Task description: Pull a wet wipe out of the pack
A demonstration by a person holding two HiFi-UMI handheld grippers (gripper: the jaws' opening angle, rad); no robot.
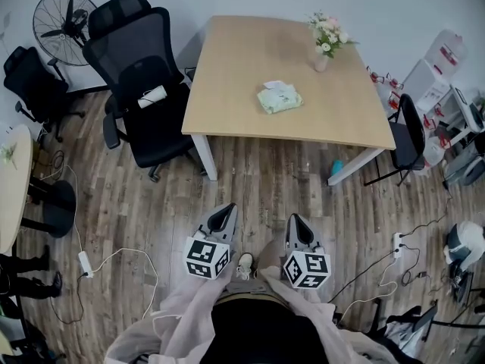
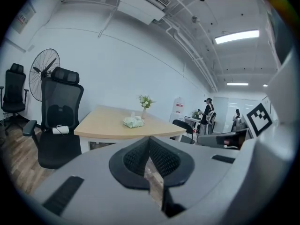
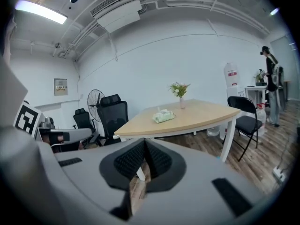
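- On the light wooden table (image 1: 242, 67), a little right of its middle: the wet wipe pack (image 1: 279, 97), pale green, lying flat, white flap on top. No gripper is touching it.
- Pack sits well clear of every table edge. A small vase of flowers (image 1: 324, 48) stands beyond it toward the far right corner, apart from it.
- Both gripper views show the pack far off on the tabletop, with the vase behind it.
- Left gripper (image 1: 223, 217): low over the plank floor (image 1: 250, 180), on the near side of the table and well short of it, tip pointing at the table. Jaws pressed together, black ribbed pads meeting, nothing between them.
- Right gripper (image 1: 296, 224): just beside the left one, same heading, equally far from the pack. Jaws likewise closed tight and empty.
- Each gripper carries its marker cube at the rear, close to the person's body.
- Black mesh office chair (image 1: 144, 89) at the table's left side, a small white roll (image 1: 151, 96) on its seat.
- Standing fan (image 1: 64, 17) behind that chair by the wall.
- Slim black chair (image 1: 405, 135) off the table's right corner.
- Small blue object (image 1: 336, 167) on the floor beside the right front table leg.
- White power strip (image 1: 85, 263) with trailing cable on the floor to the left.
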